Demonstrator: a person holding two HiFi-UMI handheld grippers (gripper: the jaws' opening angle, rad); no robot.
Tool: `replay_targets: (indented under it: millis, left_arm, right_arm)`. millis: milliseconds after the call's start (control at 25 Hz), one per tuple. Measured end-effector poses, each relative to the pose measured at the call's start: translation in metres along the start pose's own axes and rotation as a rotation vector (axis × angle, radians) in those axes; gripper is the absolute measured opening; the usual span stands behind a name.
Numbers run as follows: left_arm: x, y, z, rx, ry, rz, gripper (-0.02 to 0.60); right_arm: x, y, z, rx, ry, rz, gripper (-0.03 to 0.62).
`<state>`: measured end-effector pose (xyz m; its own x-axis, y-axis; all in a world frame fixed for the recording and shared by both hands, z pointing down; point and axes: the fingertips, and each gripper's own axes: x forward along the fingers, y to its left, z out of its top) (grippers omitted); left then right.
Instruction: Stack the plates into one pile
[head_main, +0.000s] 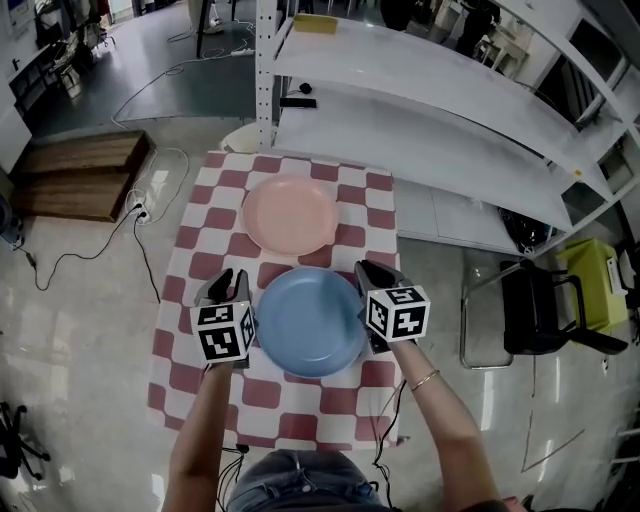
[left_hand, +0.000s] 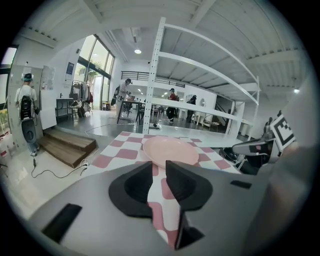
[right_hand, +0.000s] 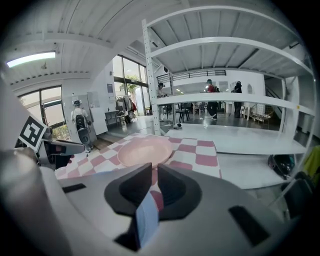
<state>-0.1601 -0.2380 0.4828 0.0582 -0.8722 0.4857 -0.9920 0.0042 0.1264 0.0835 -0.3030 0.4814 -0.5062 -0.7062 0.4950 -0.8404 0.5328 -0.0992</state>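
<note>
A blue plate (head_main: 312, 320) is over the near part of the checkered table (head_main: 200, 240), with a gripper on each side. My right gripper (head_main: 375, 276) is shut on its right rim, and that blue rim (right_hand: 147, 220) shows between the jaws in the right gripper view, behind the tips (right_hand: 154, 172). My left gripper (head_main: 230, 286) is beside the plate's left rim. Its jaws (left_hand: 159, 170) stand apart, and only checkered cloth shows between them. A pink plate (head_main: 290, 213) lies on the table farther away, ahead of both grippers (left_hand: 170, 150) (right_hand: 145, 150).
White metal shelving (head_main: 420, 90) stands just beyond and to the right of the table. A black chair (head_main: 540, 310) is on the right and wooden steps (head_main: 75, 175) on the left. Cables run across the floor on the left (head_main: 120, 230). People stand far off in the room.
</note>
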Motion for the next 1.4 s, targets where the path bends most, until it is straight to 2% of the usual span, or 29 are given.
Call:
replay_targets:
  millis: [200, 440, 920, 1120, 1400]
  left_arm:
    - [0.023, 0.005, 0.015, -0.013, -0.033, 0.006, 0.092]
    - [0.054, 0.010, 0.026, 0.022, -0.019, 0.007, 0.095]
    - [0.107, 0.025, 0.021, -0.078, 0.040, 0.007, 0.112]
    - [0.123, 0.030, 0.014, -0.088, 0.059, 0.015, 0.121]
    - [0.141, 0.041, 0.006, -0.146, 0.079, 0.026, 0.121]
  right_arm:
    - [0.028, -0.006, 0.017, -0.028, -0.018, 0.024, 0.046]
    - [0.058, -0.012, 0.033, 0.016, -0.038, 0.053, 0.046]
    - [0.113, -0.029, 0.042, 0.028, -0.020, 0.073, 0.046]
    - [0.133, -0.036, 0.029, 0.033, 0.015, 0.070, 0.046]
    - [0.154, -0.042, 0.018, 0.091, 0.037, 0.085, 0.051]
